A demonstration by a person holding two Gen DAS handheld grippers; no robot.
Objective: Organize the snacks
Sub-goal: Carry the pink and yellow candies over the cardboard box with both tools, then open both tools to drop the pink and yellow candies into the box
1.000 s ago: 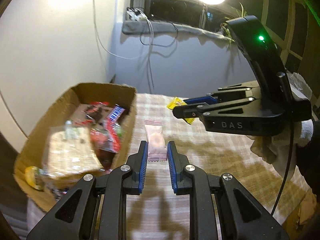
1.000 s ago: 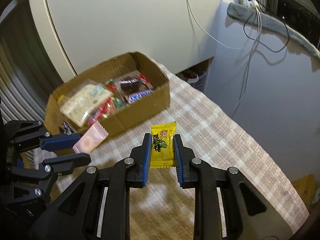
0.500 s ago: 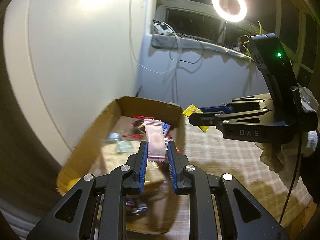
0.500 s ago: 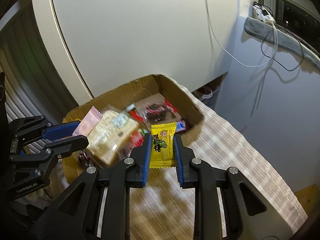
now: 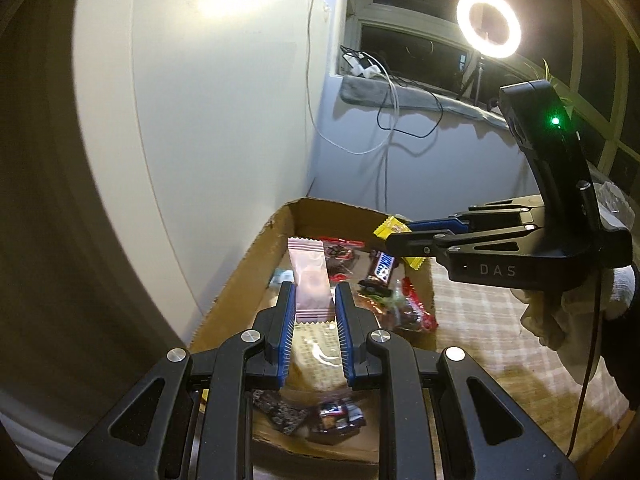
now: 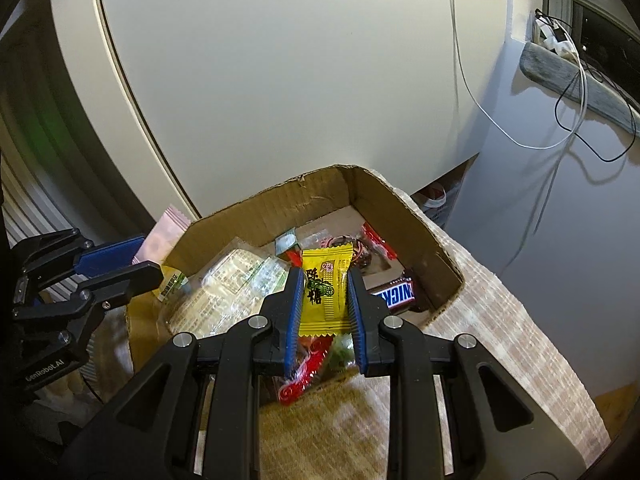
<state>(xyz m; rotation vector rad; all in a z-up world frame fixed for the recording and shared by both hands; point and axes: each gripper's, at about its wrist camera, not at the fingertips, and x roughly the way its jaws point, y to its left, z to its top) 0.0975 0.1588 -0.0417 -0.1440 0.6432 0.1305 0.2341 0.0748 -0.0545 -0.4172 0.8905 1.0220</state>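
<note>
I am carrying two wrapped snacks to the cardboard box (image 6: 256,216), the landmark for everything here. My left gripper (image 5: 315,312) has its jaws closed on a pink sachet (image 5: 309,276), held upright above the box's near end. My right gripper (image 6: 323,304) has its jaws closed on a yellow candy packet (image 6: 325,292), also upright, over the box's open top, on its desk side.

The step in hand, as I judge it, is dropping both snacks in. The next move calls for lowering each a little and opening the jaws so the packets fall inside the walls.

The box already holds a Snickers bar (image 6: 394,294), a large clear cracker pack (image 6: 228,288) and red-wrapped sweets (image 6: 374,244).

The box sits at the end of a desk (image 6: 500,320) covered in a pale checked cloth. Behind the box stands a cream panel (image 6: 280,80). Beyond the box, white cables (image 5: 384,120) hang from a window ledge, and a ring light (image 5: 489,24) glows against the dark window.
</note>
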